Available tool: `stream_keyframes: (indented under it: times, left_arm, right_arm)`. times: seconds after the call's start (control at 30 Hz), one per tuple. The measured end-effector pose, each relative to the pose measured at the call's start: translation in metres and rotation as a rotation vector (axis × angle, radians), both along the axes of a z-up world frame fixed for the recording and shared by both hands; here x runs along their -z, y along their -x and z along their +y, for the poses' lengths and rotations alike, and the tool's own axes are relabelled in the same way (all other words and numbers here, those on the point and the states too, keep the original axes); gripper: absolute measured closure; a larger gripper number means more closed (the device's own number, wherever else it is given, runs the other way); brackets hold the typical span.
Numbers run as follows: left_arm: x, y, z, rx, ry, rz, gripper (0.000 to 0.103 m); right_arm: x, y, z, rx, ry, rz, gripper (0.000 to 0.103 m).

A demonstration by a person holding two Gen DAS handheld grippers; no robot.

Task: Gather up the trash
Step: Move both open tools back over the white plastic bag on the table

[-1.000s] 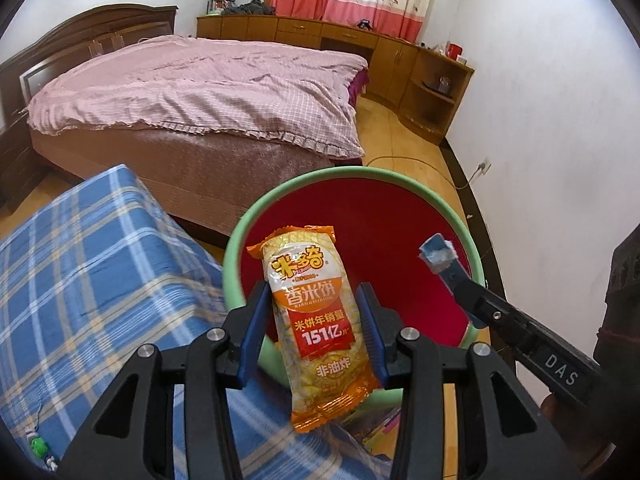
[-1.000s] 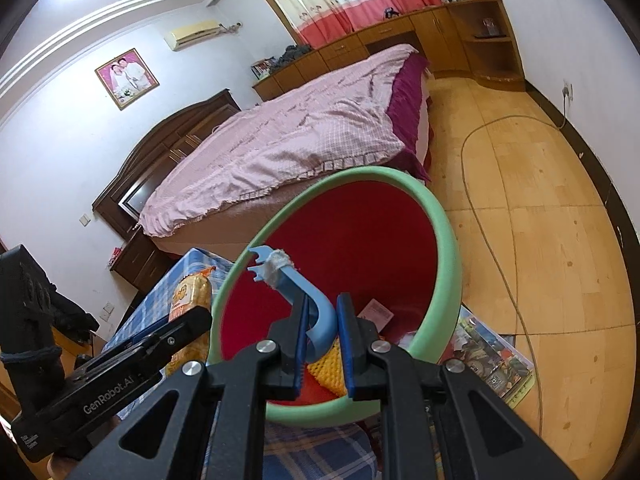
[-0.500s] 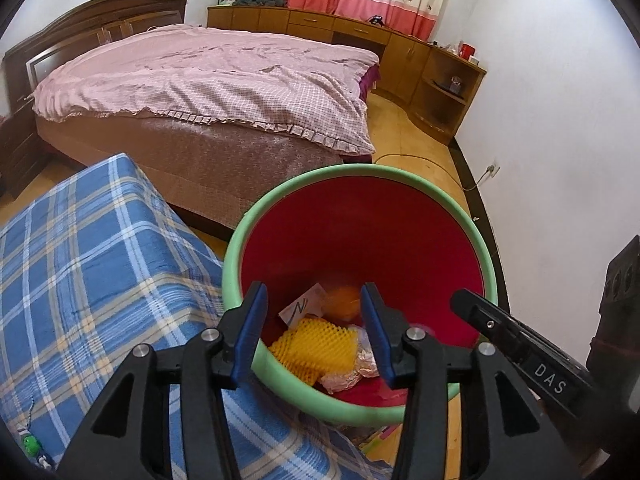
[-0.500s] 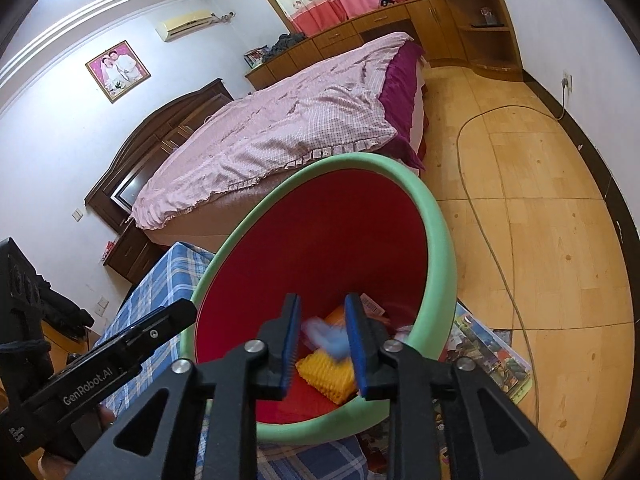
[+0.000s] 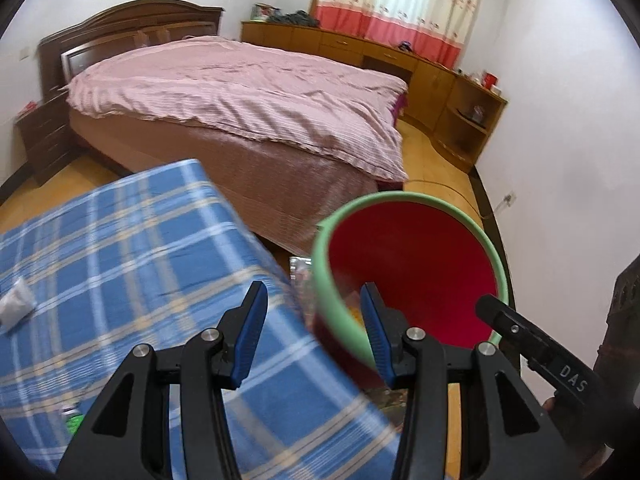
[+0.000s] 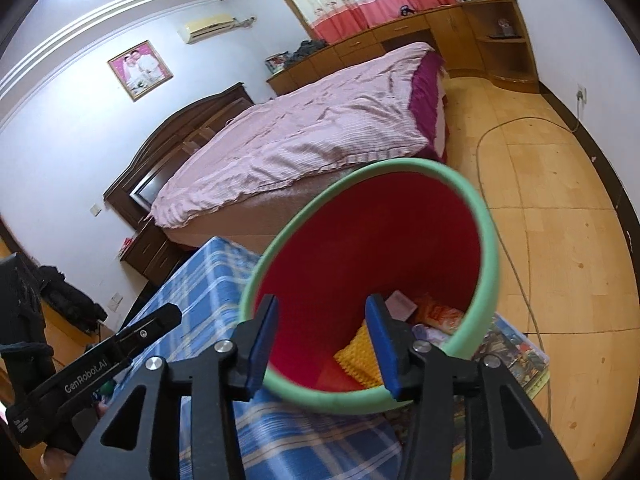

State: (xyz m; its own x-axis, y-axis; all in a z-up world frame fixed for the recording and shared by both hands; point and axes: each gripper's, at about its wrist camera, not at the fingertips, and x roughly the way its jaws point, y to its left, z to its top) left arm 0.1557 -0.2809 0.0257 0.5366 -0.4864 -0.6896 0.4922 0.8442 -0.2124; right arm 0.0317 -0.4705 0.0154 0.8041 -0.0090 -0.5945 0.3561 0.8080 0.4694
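While both tongs are hanging empty over the bin [image 6: 490, 264], the main risk is lying in the next reach. The left tongs [image 5: 310, 330] are standing about half open with nothing between the pads, straddling the bin's green rim; a careless swing back toward the tabletop [image 5: 120, 264] could be clipping that rim and tipping the bin, which appears to be sitting on papers [image 6: 516, 354] at the tabletop's edge rather than on firm footing. The right tongs [image 6: 322, 340] have just been opening and are now gaping about halfway, nothing held; they are pointing straight into the red interior, and a low withdrawal could be snagging the near rim in the same way.

Collected trash is lying at the bin's bottom: a yellow foam net [image 6: 358, 354], an orange wrapper [image 6: 438, 314] and a white scrap [image 6: 400, 304], just beyond the right tongs' tips. More trash seems to be waiting on the tabletop: a pale crumpled piece [image 5: 14, 304] is lying far left of the left tongs, well apart from them, and something green [image 5: 74, 420] is showing near the lower edge, too blurred to identify. Motion blur is making the far piece's exact shape uncertain, so a hasty grab could be missing it.
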Motion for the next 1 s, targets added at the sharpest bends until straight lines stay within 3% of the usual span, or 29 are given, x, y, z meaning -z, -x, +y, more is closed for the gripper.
stream_keyframes:
  times: [0.57, 1.0]
  left_arm:
    - [-0.009, -0.021, 0.146, -0.223, -0.008, -0.027, 0.054]
    - [0.001, -0.058, 0.236, -0.328, -0.069, -0.030, 0.054]
  right_arm:
    - [-0.032, -0.026, 0.106, -0.127, 0.044, -0.026, 0.035]
    - [-0.029, -0.052, 0.165, -0.185, 0.071, 0.018, 0.024]
